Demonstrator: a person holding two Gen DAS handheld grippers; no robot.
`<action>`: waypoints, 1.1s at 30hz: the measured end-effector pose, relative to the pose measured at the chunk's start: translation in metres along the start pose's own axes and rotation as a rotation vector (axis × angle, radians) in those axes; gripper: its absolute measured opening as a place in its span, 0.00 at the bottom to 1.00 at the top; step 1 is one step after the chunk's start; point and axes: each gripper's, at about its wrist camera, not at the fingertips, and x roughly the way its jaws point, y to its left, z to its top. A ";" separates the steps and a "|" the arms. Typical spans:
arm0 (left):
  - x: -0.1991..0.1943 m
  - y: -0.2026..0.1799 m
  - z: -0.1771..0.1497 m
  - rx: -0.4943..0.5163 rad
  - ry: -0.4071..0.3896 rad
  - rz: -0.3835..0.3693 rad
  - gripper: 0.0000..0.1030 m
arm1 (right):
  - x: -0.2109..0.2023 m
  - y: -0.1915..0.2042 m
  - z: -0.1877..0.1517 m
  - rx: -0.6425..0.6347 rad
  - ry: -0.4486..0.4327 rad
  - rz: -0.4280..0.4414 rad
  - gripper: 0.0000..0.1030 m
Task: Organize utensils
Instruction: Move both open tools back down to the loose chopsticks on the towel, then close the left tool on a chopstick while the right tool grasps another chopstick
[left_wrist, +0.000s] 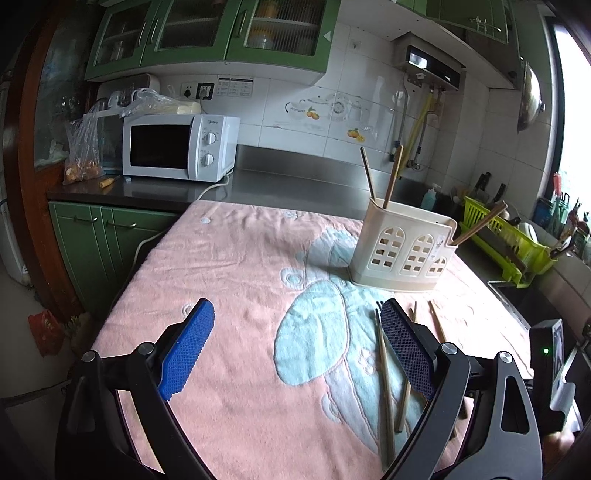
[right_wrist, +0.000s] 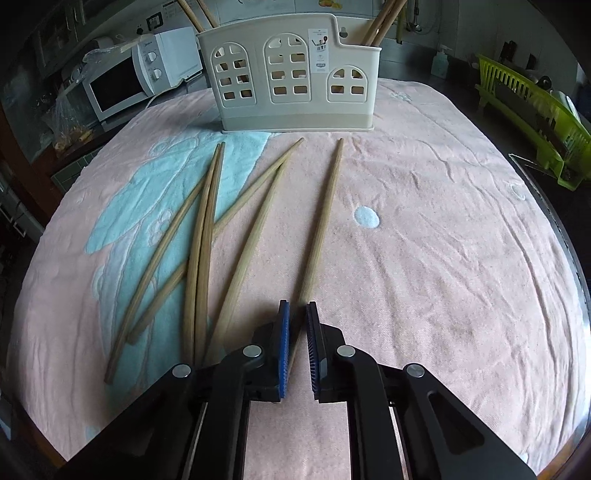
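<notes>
My right gripper (right_wrist: 297, 308) has its blue pads (right_wrist: 283, 332) drawn close together on the near end of one wooden chopstick (right_wrist: 325, 218), the rightmost of those lying on the pink towel (right_wrist: 443, 258). That stick runs away from me toward the cream utensil holder (right_wrist: 291, 74), its far tip stopping short of the holder's base. Just left of it I see five more loose chopsticks (right_wrist: 207, 236) fanned out and crossing each other over the towel's pale blue pattern.

My left gripper (left_wrist: 295, 321) hangs above the towel with its jaws spread wide and nothing between them; its right pad (left_wrist: 404, 347) sits over the loose sticks. From this side the holder stands upright at the towel's far right, with chopsticks (left_wrist: 391, 177) already leaning in its compartments. Beyond it are a white microwave (left_wrist: 177, 146) and a green dish rack (left_wrist: 506, 240).
</notes>
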 end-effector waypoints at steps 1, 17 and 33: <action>0.000 -0.002 -0.003 0.002 0.009 -0.008 0.87 | -0.001 -0.002 -0.002 -0.003 -0.002 -0.006 0.08; 0.027 -0.054 -0.086 0.103 0.296 -0.166 0.55 | -0.017 -0.025 -0.028 -0.032 -0.035 0.006 0.09; 0.050 -0.075 -0.111 0.236 0.407 -0.129 0.34 | -0.019 -0.029 -0.033 -0.026 -0.050 0.068 0.18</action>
